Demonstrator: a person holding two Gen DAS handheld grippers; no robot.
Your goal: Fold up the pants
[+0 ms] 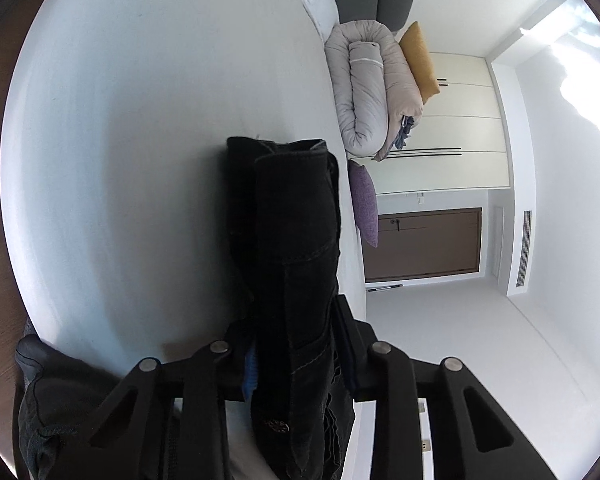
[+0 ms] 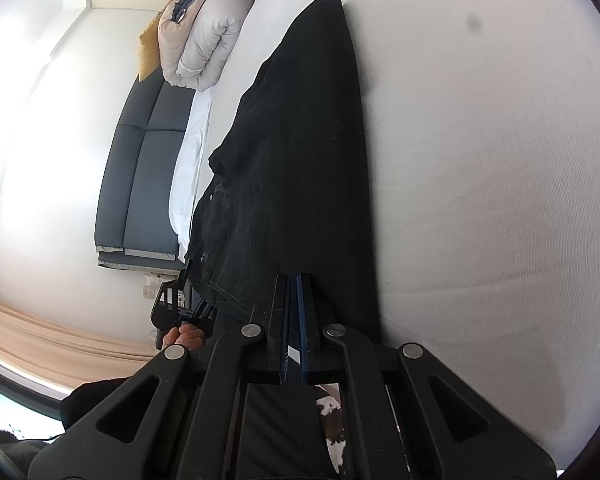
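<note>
We are folding black pants on the white bed.
Our left gripper is pinching the thick top end with 2 fingers. Our right gripper is squeezing its fingers tight together at the other end, but we cannot tell if cloth is between them.

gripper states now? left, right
Left gripper: closed on the black pants.
Right gripper: shut; whether it pinches fabric cannot be told.

My fingers are matt black plastic with dull metal pins. The pants are black denim, coarse and stitched. The bed sheet is smooth white cloth; the rolled duvet looks soft, quilted.
</note>
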